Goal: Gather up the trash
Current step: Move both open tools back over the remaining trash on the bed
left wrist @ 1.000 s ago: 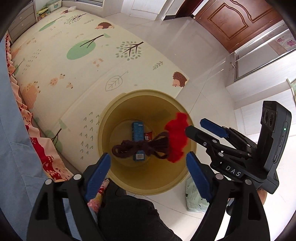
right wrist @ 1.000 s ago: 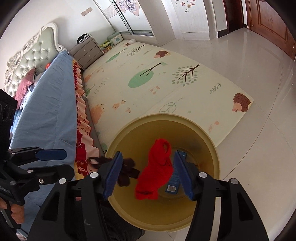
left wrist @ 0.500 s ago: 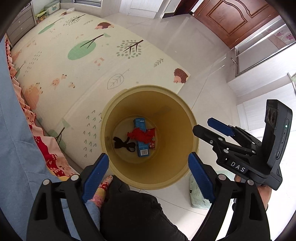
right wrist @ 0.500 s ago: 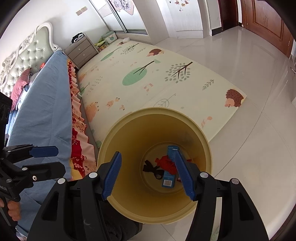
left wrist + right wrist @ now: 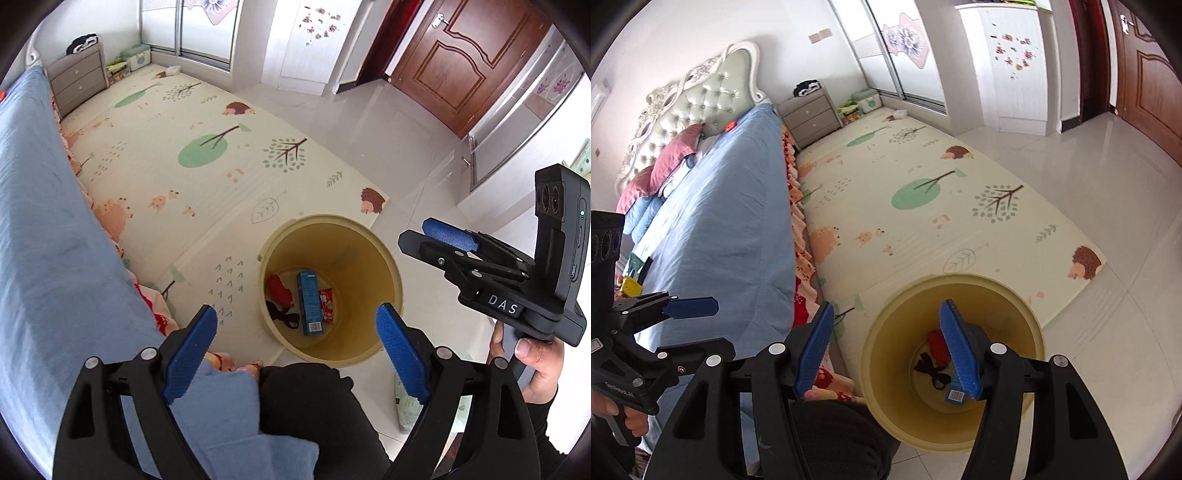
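Note:
A yellow bin (image 5: 369, 266) stands on the tiled floor at the corner of a play mat. At its bottom lie a red cloth (image 5: 279, 291), a dark cloth strip (image 5: 282, 317), a blue box (image 5: 309, 301) and a small red wrapper (image 5: 327, 304). My left gripper (image 5: 295, 310) hangs well above the bin, open and empty. My right gripper (image 5: 886, 306) is also open and empty, high over the bin's (image 5: 897, 332) left rim. The right wrist view shows the red cloth (image 5: 936, 341) and dark strip (image 5: 929, 367) partly behind a finger.
A bed with a blue sheet (image 5: 44, 240) runs along the left. The patterned play mat (image 5: 207, 173) covers the floor beyond the bin. A pale packet (image 5: 406, 398) lies on the tiles right of the bin. A person's black-clad knee (image 5: 314, 406) is just below it.
The red cloth and dark strip, held over the bin a second ago, dropped to its bottom. Both grippers have risen and tilted up, so the bin looks smaller.

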Tool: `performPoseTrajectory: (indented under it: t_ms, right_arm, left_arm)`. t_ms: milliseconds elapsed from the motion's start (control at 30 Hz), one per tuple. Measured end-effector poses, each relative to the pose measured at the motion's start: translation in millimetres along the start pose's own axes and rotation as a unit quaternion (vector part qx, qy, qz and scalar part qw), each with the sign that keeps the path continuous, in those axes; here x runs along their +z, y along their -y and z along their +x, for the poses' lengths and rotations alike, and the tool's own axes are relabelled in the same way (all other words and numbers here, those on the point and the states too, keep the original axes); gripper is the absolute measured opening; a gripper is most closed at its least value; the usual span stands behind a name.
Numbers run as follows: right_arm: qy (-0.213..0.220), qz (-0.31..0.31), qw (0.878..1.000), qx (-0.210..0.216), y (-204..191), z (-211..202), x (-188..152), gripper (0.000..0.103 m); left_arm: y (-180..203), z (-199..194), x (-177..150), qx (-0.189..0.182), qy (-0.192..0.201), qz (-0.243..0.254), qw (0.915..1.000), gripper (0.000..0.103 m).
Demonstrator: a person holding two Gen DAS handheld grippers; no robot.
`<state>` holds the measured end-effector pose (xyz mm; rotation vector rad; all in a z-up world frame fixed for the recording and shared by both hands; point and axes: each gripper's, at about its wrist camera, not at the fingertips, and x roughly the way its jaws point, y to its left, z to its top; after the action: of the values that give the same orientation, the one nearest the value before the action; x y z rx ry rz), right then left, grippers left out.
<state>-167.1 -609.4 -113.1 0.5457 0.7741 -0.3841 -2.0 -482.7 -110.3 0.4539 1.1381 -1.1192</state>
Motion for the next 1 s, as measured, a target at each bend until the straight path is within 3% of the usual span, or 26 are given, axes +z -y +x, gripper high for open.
performPoseTrajectory:
  t_ms: [233,433,600,833,1000]
  right_arm:
    - [0.012,-0.077,0.995,0.063,-92.0,0.1,19.9,0.059]
    - [0.020,-0.143,0.982,0.119,-176.2,3.9,29.4,0.059]
    - [0.016,-0.199,0.966,0.164,-250.4,12.5,26.7,0.059]
    - [-0.004,-0.273,0.935,0.226,-345.9,23.9,10.6,0.059]
    - [-0.021,-0.317,0.914,0.253,-398.0,34.4,-2.0,0.059]
  left_arm:
    - [-60.0,-70.0,-33.7,0.030,0.058,-0.060,0.9961,0.089]
    - [-120.0,-132.7,-76.9,0.077,0.110,-0.120,0.9835,0.091]
    - [-175.1,-182.5,-119.0,0.123,0.139,-0.188,0.9645,0.092]
    - [-237.8,-232.0,-166.1,0.160,0.169,-0.269,0.9345,0.092]
    - [-280.0,-253.8,-194.7,0.178,0.186,-0.332,0.9073,0.093]
